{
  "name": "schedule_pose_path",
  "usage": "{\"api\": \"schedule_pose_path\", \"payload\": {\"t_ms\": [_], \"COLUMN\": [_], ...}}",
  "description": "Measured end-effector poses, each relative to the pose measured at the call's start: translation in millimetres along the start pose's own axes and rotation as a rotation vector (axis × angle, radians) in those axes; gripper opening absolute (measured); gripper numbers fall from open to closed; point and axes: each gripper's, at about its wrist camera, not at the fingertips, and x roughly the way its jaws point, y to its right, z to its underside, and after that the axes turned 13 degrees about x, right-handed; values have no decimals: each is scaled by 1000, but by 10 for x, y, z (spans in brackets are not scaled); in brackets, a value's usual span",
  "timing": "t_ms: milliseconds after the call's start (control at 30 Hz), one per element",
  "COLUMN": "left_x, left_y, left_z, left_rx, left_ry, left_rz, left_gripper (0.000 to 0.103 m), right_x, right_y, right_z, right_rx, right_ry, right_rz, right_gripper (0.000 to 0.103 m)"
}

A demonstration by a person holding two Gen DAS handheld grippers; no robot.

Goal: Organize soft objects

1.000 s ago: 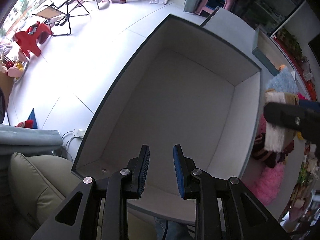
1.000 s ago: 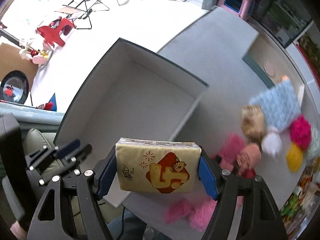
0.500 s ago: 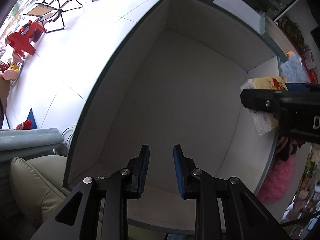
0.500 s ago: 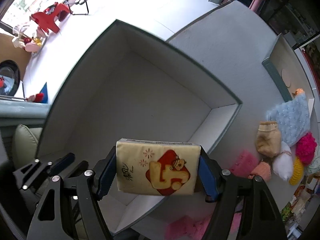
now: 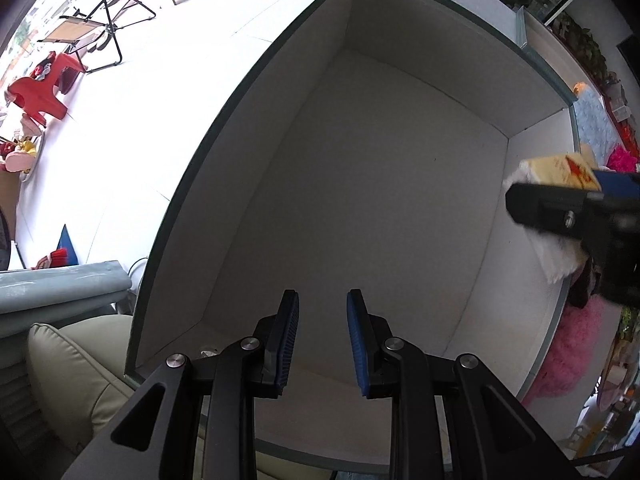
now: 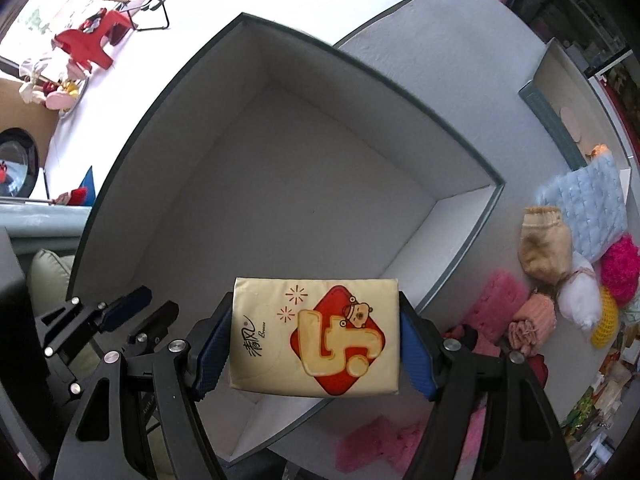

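My right gripper point(image 6: 316, 340) is shut on a yellow tissue pack point(image 6: 316, 336) with a red diamond print, held above the near right corner of a large white box point(image 6: 280, 184) with a dark green rim. The pack also shows in the left wrist view point(image 5: 560, 168) at the box's right wall. My left gripper point(image 5: 322, 320) is open and empty, over the box's near edge point(image 5: 320, 452); it also shows in the right wrist view point(image 6: 132, 312). The box point(image 5: 380, 200) is empty inside.
Soft items lie on the grey table right of the box: a light blue quilted cloth point(image 6: 588, 204), a beige knit pouch point(image 6: 544, 244), a white pompom point(image 6: 580, 300), pink fluffy pieces point(image 6: 496, 296), a magenta ball point(image 6: 620, 264). A beige cushion point(image 5: 68, 376) sits at the left.
My right gripper has carried the tissue pack left, from over the table to over the box's near right corner. The left gripper has moved a little forward over the box, still open.
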Motion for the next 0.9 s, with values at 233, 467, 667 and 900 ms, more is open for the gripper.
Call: {"api": "schedule_pose_path", "payload": {"t_ms": [233, 467, 667, 900], "left_x": [-22, -181, -212, -350], "left_y": [21, 29, 48, -51], "left_z": [8, 23, 34, 146], "left_rx": [-13, -37, -36, -70], "left_ry": [10, 76, 78, 112], "left_rz": [-9, -14, -32, -19], "left_gripper": [27, 103, 103, 103], "right_x": [-98, -220, -370, -547], "right_y": [19, -15, -25, 110], "right_z": [-50, -19, 66, 129], "right_rx": [-5, -28, -38, 0], "right_ry": [24, 37, 111, 181], "right_rz": [10, -34, -60, -89], "right_gripper": [77, 83, 103, 103]}}
